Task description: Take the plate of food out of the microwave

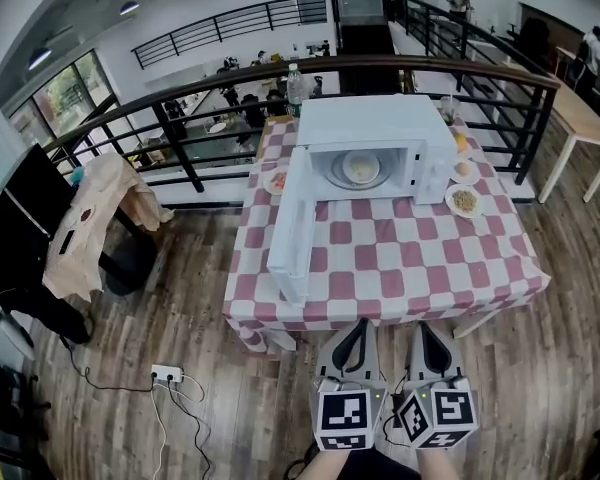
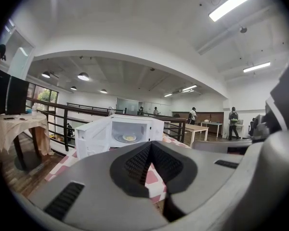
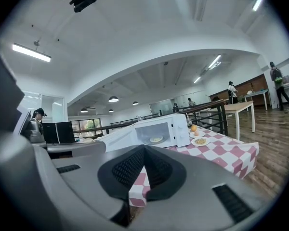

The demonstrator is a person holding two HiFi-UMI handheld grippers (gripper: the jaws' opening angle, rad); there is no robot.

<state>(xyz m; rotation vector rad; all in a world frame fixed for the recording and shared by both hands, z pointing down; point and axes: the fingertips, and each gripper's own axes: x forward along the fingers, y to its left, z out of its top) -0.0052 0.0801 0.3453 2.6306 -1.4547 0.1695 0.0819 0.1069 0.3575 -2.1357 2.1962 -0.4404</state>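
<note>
A white microwave (image 1: 380, 138) stands at the far side of the red-and-white checkered table (image 1: 380, 268), its door (image 1: 292, 233) swung open to the left. Inside, a plate of pale food (image 1: 361, 168) rests on the glass turntable. Both grippers hang below the table's near edge, well short of the microwave: my left gripper (image 1: 360, 325) and my right gripper (image 1: 421, 327), each shut with nothing between the jaws. From the left gripper (image 2: 151, 144) view, the microwave (image 2: 123, 131) and plate (image 2: 129, 138) lie straight ahead. The right gripper (image 3: 144, 147) view shows the plate (image 3: 156, 139) inside too.
Right of the microwave sit a plate of food (image 1: 465, 201) and an orange (image 1: 463, 168). Another plate (image 1: 276, 180) lies behind the open door, and a bottle (image 1: 296, 83) stands behind the microwave. A black railing (image 1: 180, 103) runs behind the table. A draped side table (image 1: 90, 218) stands at left.
</note>
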